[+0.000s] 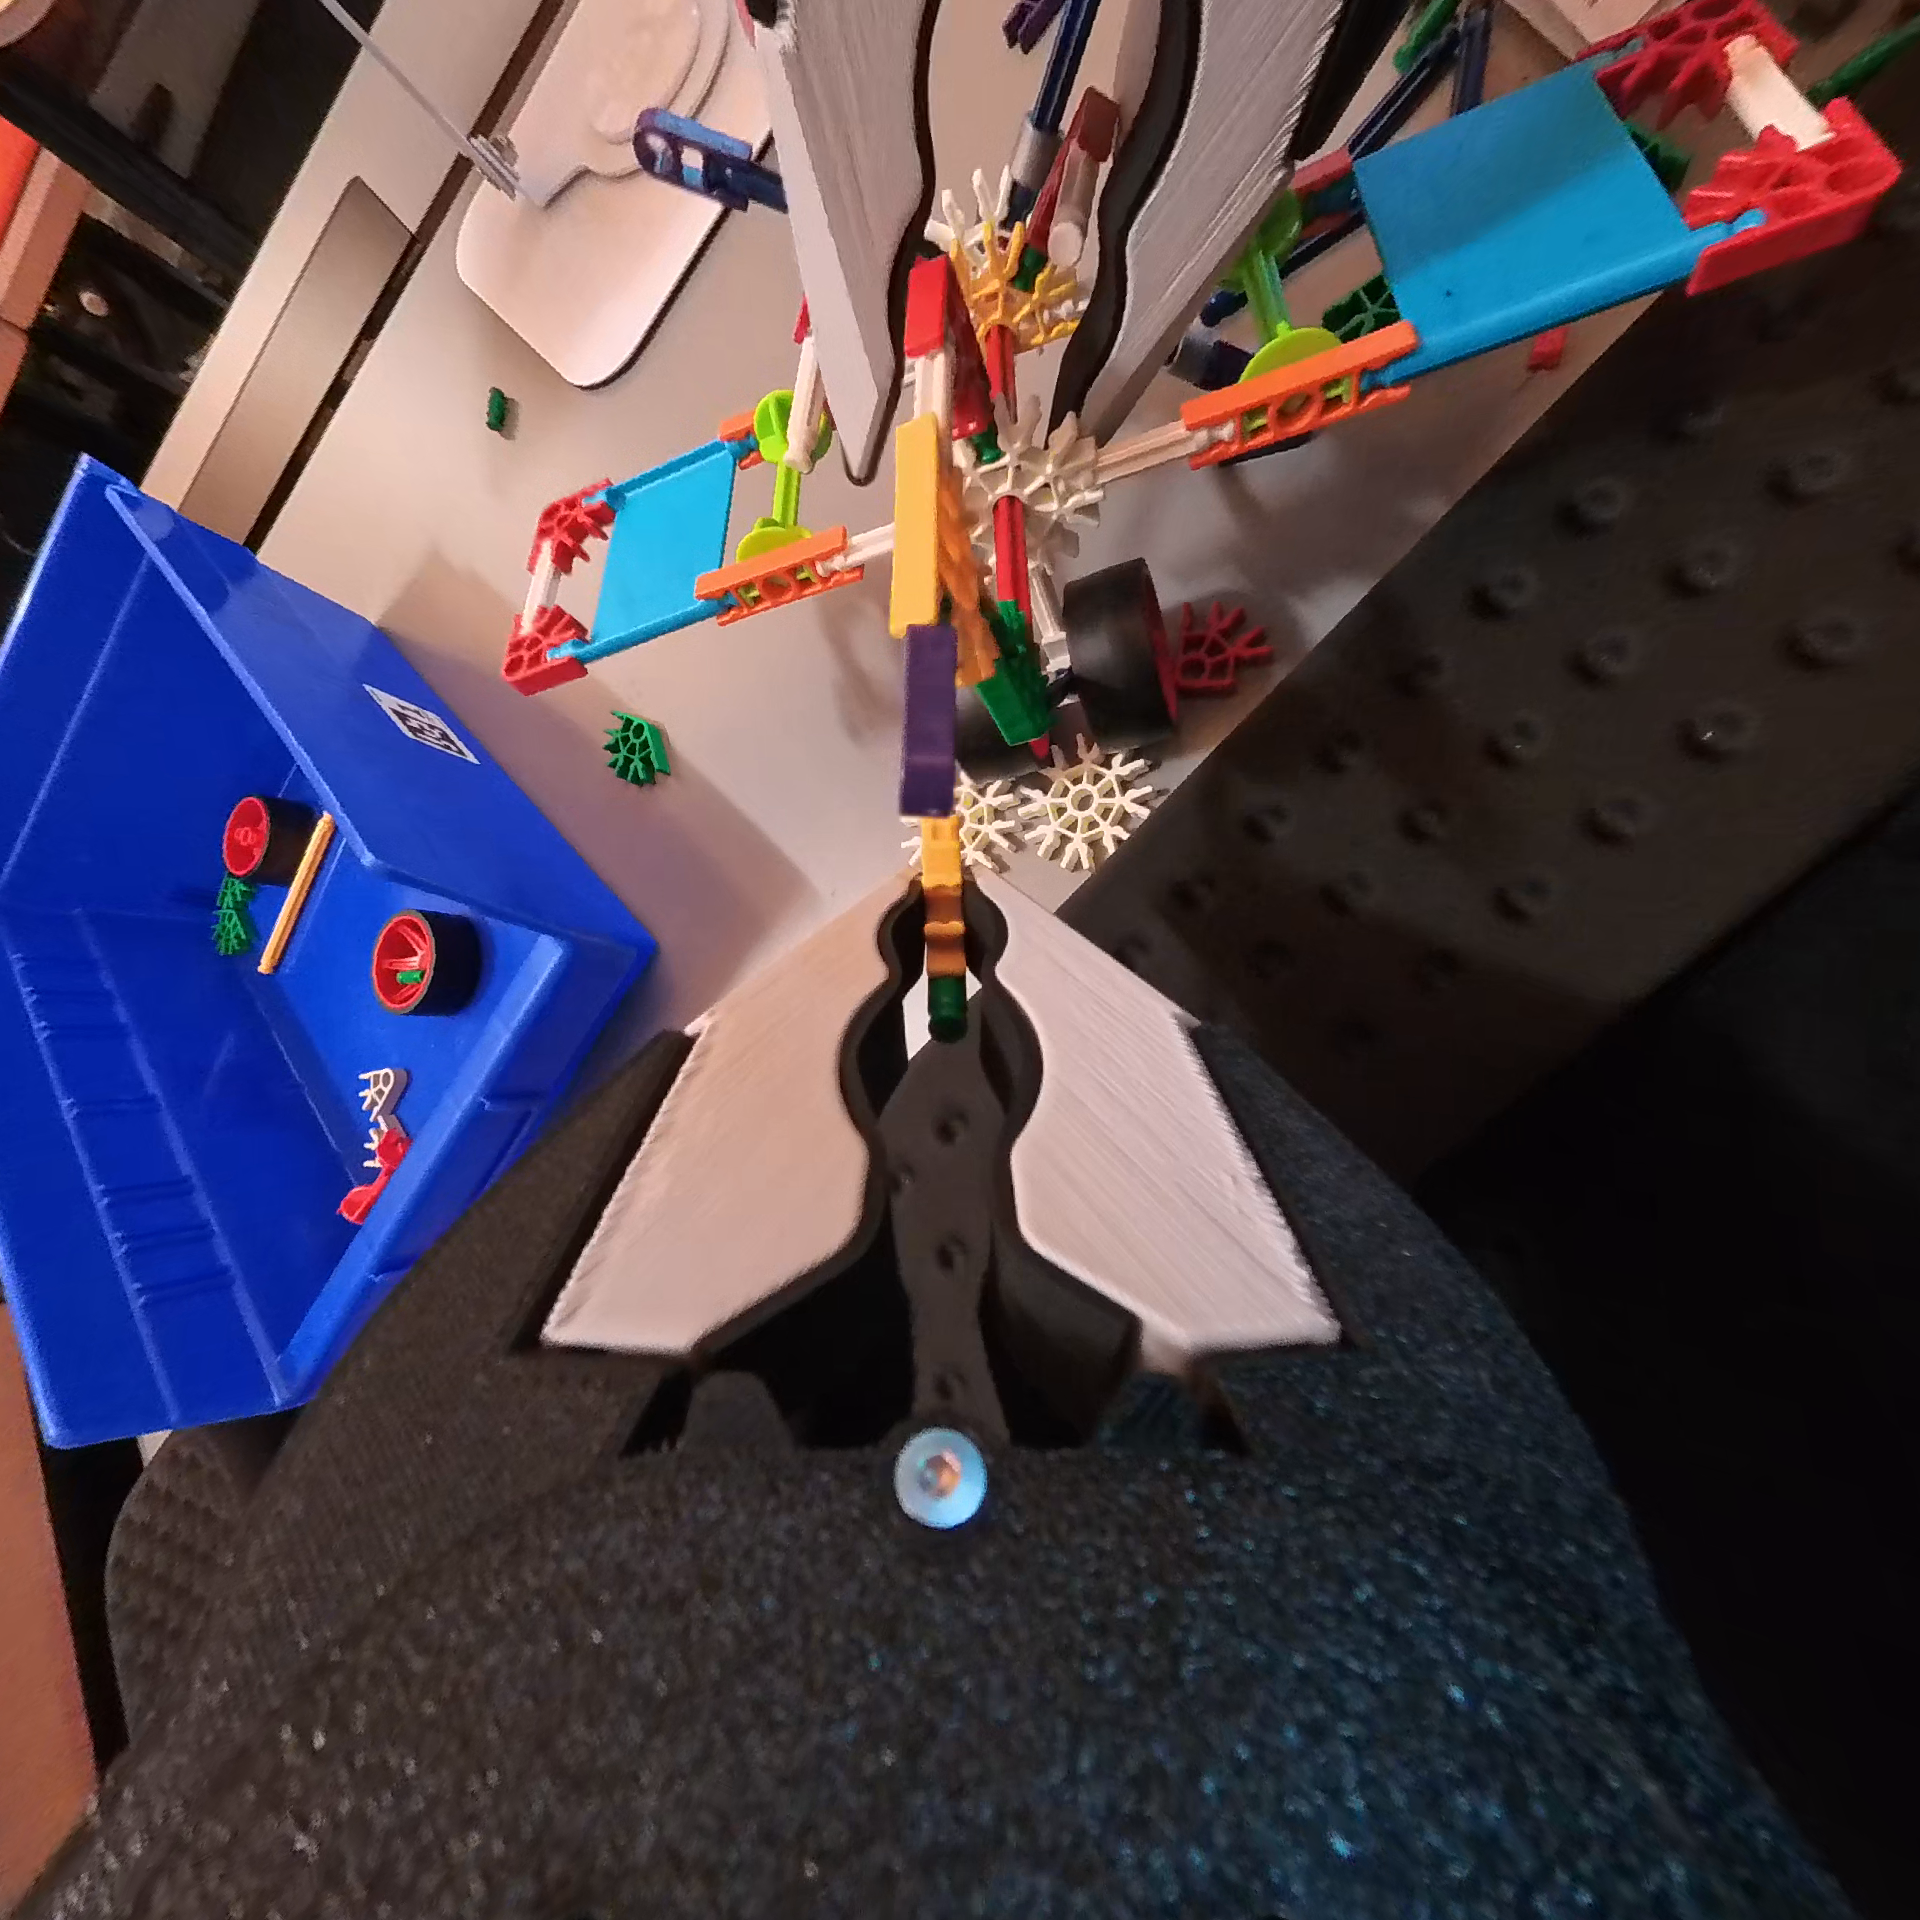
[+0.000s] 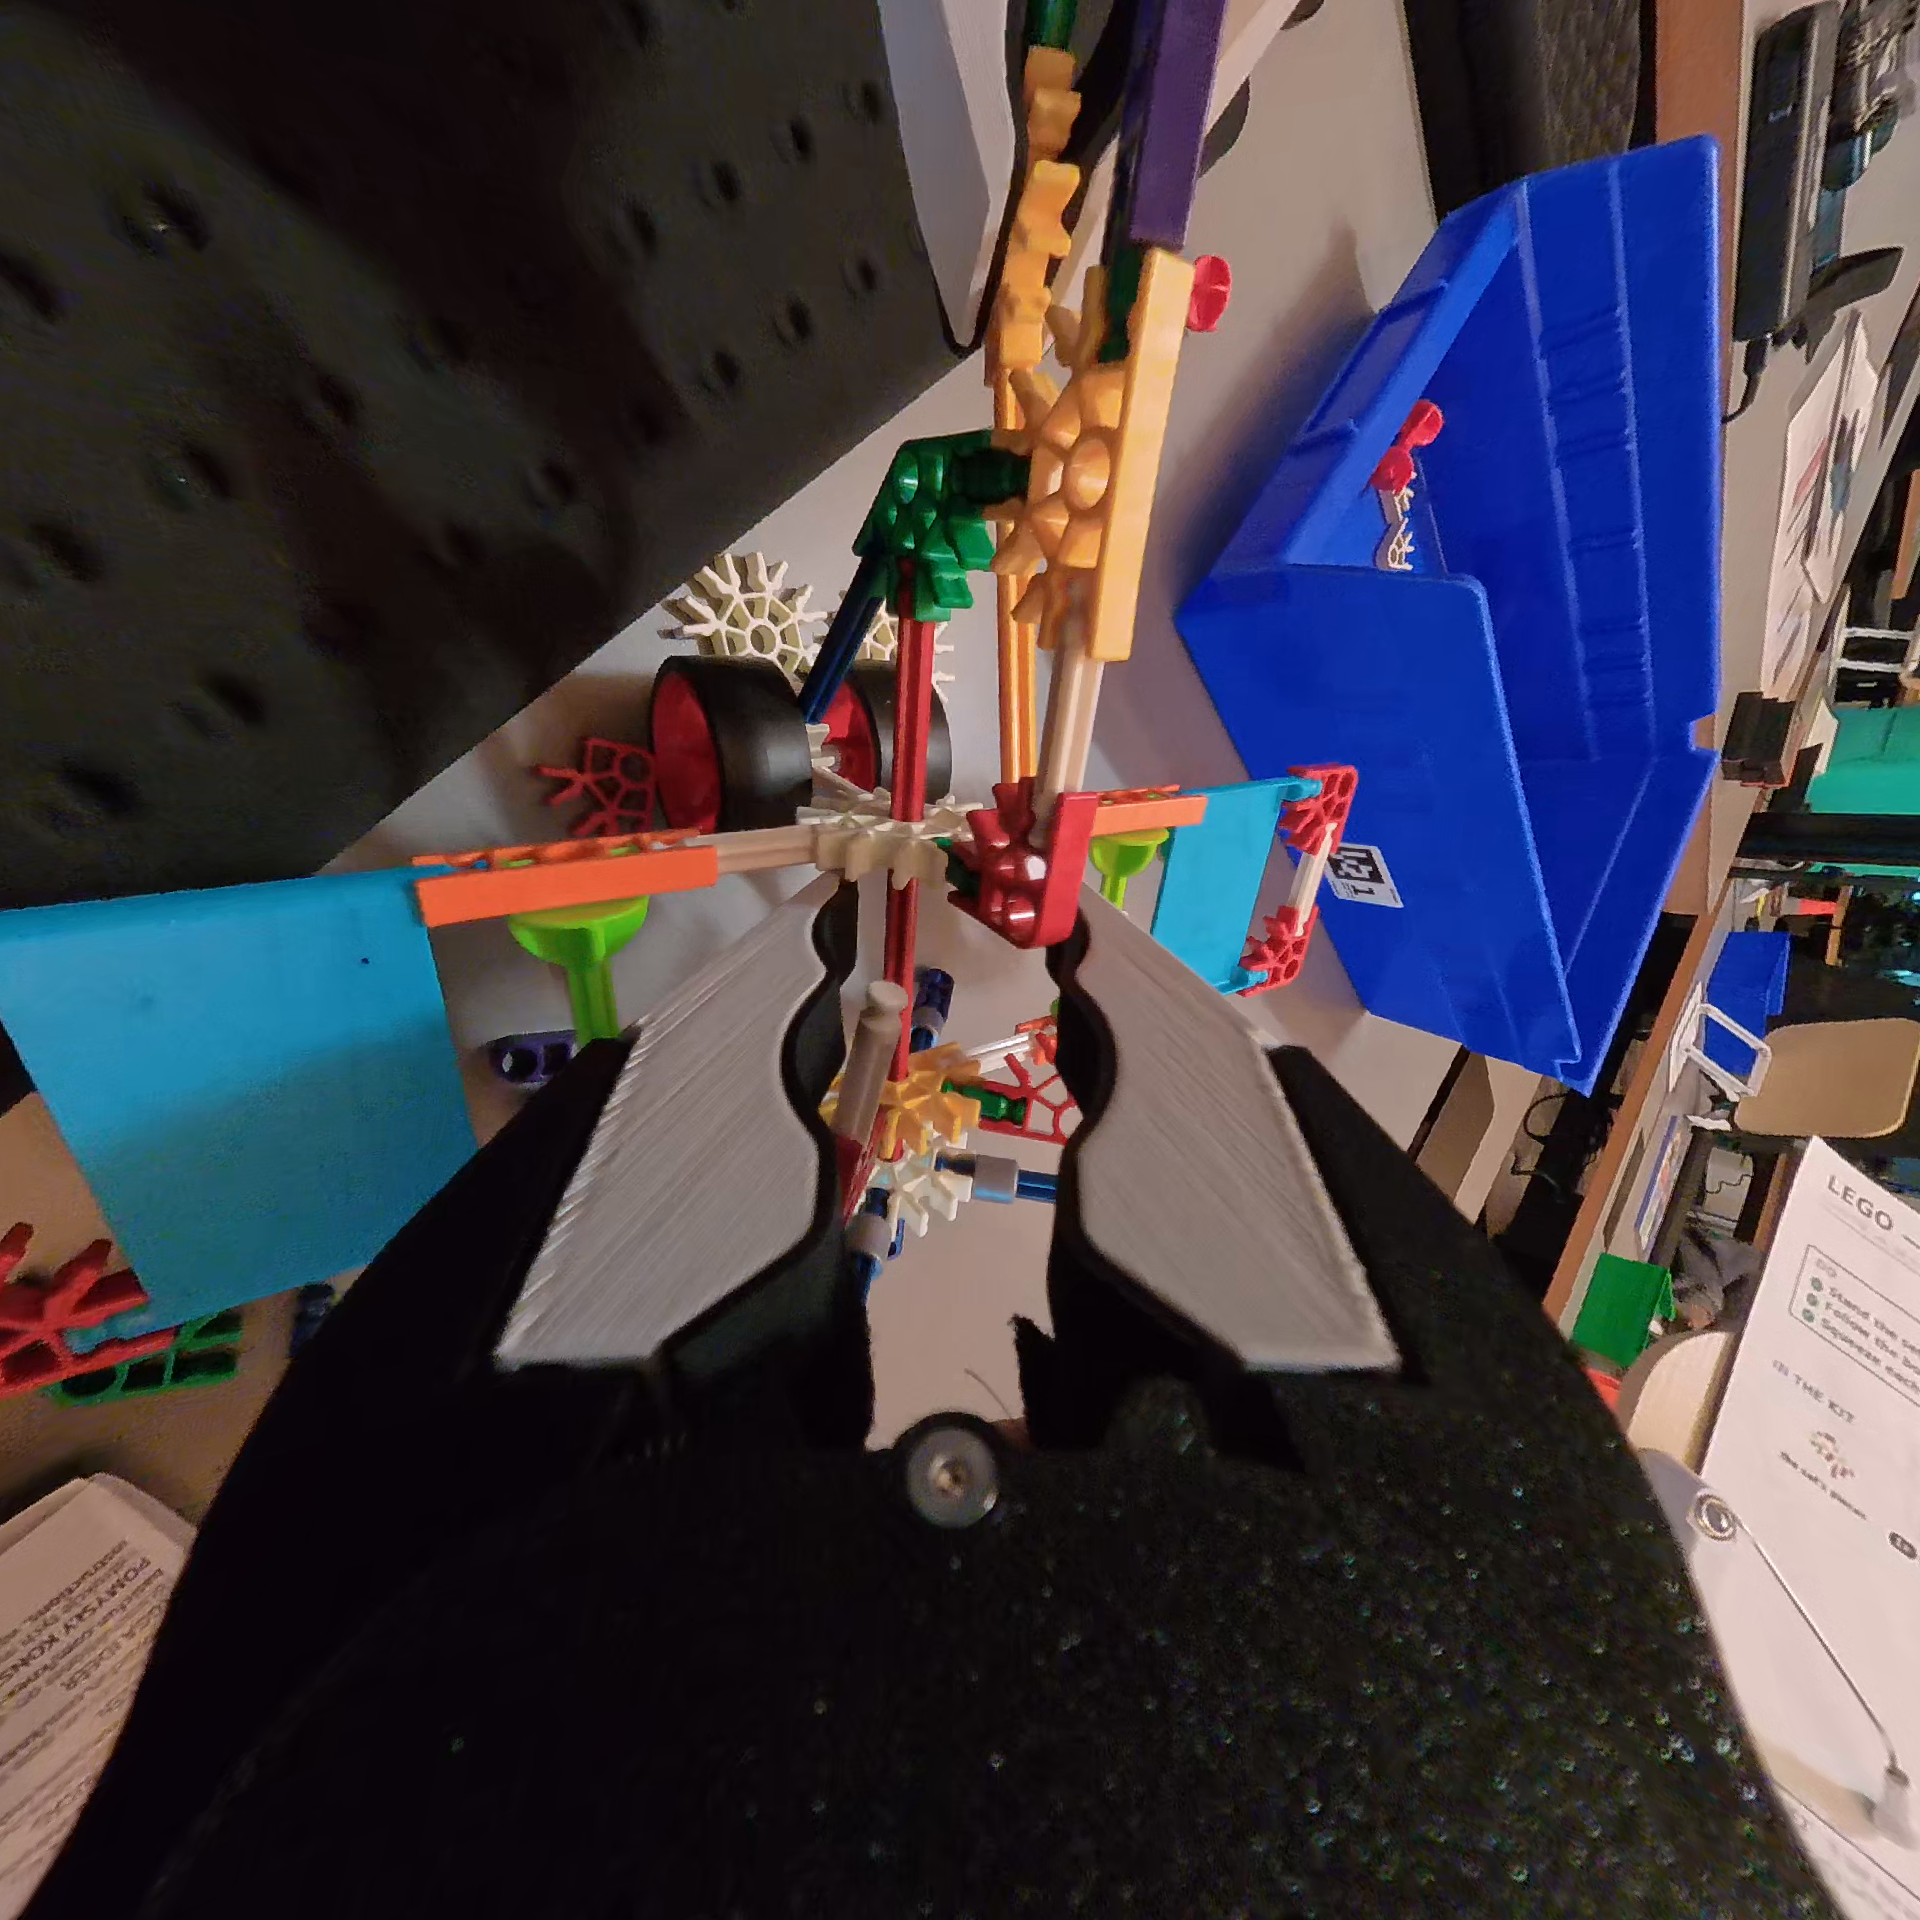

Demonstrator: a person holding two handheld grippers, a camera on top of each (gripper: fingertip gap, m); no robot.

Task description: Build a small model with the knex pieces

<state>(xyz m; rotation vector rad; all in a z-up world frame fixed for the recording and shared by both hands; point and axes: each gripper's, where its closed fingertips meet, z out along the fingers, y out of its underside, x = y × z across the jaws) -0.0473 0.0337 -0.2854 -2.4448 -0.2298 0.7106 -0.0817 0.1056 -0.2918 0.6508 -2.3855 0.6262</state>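
Model of snap-together plastic rods and connectors, held up off the table between both grippers. Left gripper has its tips pinched together on the thin end of the model's spine, a yellow and orange piece over a green rod tip. Right gripper sits with fingers apart around the far end; the dark red corner connector lies just at its right fingertip, and contact cannot be confirmed.

Handling, as a judgement: light, rigid in each piece but weak at the joints, so it will likely flex or pop apart if twisted. Thin rods are slick and narrow; the hub connectors or the spine look like safer holds than the blue panels on the side arms. Black wheels hang beneath.

Loose bits on the pale tabletop: white snowflake connectors, a green connector, a red one. Blue bin just beside, holding two red-hubbed wheels, a yellow rod and small connectors. Black perforated panel borders the table. Printed sheets lie at the edge in the right wrist view; shelving and clutter behind, dim warm light.
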